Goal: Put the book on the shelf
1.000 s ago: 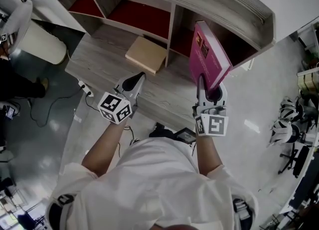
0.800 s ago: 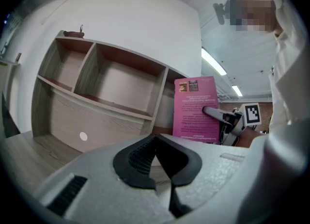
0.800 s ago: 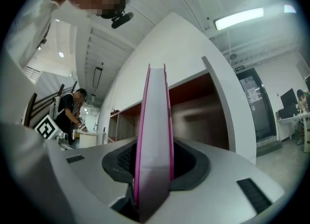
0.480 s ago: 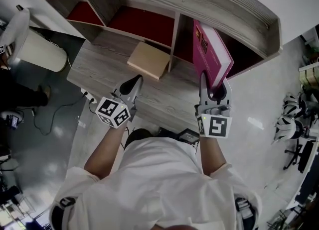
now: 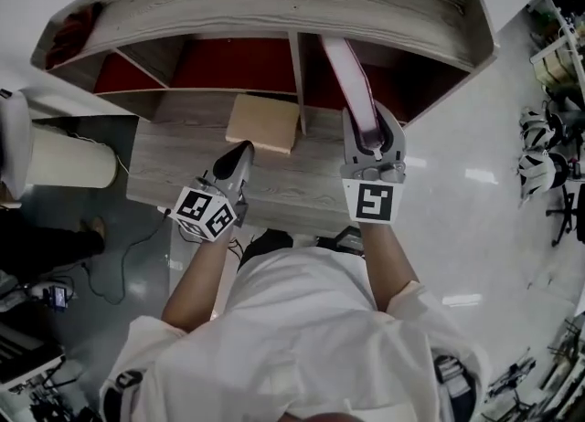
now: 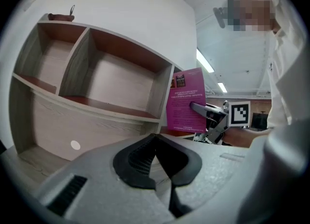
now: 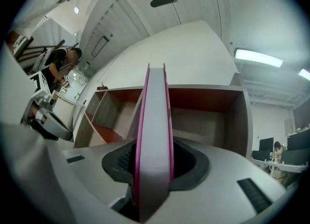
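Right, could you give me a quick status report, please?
Right tongs shut on book, upright, at the shelf. Left tongs shut, empty. Nothing blocking the bay.

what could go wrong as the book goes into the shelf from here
1. The right hand-held gripper holds the book only by its near edge, so the upright book may tip or slip.
2. Its far edge is near the shelf's divider and top board and could catch there.
3. The left hand-held gripper is shut, apart from the book, steadying nothing.
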Demonstrator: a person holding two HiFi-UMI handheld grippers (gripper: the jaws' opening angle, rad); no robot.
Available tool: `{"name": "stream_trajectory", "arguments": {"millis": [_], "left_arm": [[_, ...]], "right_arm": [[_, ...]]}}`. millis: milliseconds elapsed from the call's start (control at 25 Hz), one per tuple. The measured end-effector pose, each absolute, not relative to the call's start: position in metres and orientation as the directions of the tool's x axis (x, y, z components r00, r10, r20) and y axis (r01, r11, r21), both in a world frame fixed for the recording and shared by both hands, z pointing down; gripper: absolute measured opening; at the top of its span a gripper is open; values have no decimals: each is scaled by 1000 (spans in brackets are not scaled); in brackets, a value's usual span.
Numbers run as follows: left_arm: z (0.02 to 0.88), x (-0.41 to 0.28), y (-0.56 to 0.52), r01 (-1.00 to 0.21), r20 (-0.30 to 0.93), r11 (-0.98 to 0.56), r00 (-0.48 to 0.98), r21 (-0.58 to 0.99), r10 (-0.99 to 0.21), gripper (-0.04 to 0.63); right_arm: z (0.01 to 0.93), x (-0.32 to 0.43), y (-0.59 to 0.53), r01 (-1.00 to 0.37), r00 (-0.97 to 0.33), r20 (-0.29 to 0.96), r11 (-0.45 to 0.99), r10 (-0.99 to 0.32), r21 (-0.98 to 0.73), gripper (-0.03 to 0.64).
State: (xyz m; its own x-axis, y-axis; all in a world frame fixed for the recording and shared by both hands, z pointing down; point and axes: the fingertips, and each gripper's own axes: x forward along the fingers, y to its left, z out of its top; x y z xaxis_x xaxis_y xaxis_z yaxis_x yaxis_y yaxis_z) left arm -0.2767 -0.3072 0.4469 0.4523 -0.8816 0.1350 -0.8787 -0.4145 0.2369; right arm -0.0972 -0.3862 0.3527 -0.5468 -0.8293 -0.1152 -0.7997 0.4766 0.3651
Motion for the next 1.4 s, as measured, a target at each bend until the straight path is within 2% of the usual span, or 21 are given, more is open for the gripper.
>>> {"name": "stream_trajectory", "arguments": {"millis": [360,960,1400], "left_arm": [[443,-281,-329,-828,128,-508,545,237,-828,9],[450,-277,-329,-811,142,-527,570,254,-809,9],[455,-270,-323,-811,148,-521,568,267,-809,9]], "right_arm": [[360,-112,-409,-842,-453,-117,381,-883,382,146],[373,-132,-441,-891,-431,-148,393,-890,228,146],[380,-138,-445,-884,-436,-104,404,-894,236,146]]}}
